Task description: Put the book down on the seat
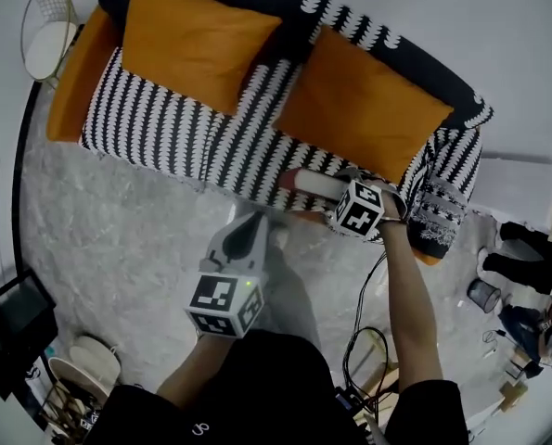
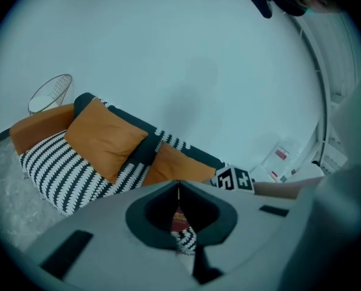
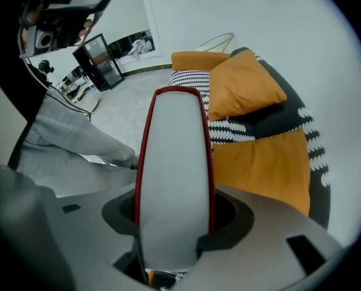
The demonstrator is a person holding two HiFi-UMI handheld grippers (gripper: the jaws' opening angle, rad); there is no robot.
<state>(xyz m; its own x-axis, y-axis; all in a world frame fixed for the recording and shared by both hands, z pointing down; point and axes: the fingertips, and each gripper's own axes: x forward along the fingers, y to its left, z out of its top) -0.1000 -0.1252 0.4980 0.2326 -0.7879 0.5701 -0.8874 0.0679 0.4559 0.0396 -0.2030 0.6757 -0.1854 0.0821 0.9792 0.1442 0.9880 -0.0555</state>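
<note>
My right claw (image 1: 342,196) pinches the book (image 1: 313,183), lengthwise over the seat's (image 1: 164,123) near edge; left claw (image 1: 250,230) pressed together, empty.

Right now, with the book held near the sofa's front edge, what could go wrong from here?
1. The right claw grips the book close to the seat's front edge. Let go there, the book may slip off onto the floor.
2. The cushion sits close behind the claw, so the book could end up propped against it instead of lying flat.
</note>
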